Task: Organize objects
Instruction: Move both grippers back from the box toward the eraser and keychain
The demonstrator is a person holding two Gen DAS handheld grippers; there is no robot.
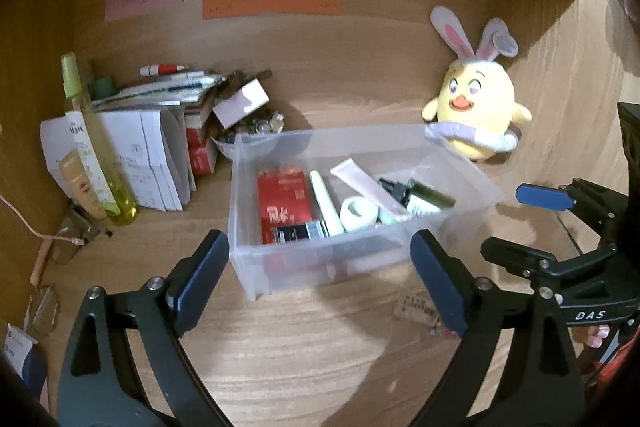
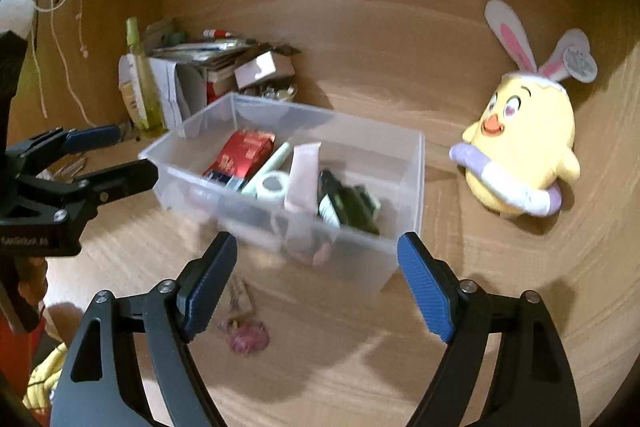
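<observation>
Left of the clear bin (image 1: 304, 267): yellow spray bottle (image 1: 96, 151), stacked papers (image 1: 156, 155). Inside the bin, centred on the bench (image 1: 304, 355): red box (image 1: 282, 203), white tube (image 1: 326, 203), tape roll (image 1: 358, 213), dark bottle (image 1: 428, 195). Near its front wall: left claw (image 1: 320, 283) and right claw (image 2: 316, 279), both spread, pinching nothing. Right of the bin: yellow plush chick (image 1: 476, 111).

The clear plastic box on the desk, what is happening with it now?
A person holds a two-finger claw in each hand, tidying small things into the clear plastic box on the wooden desk. Both the left claw and the right claw are open and empty, just in front of the box. Inside lie a red packet, a white tape roll, a pale pink tube and a dark green bottle. A yellow chick plush toy stands behind the box, to its right.
</observation>
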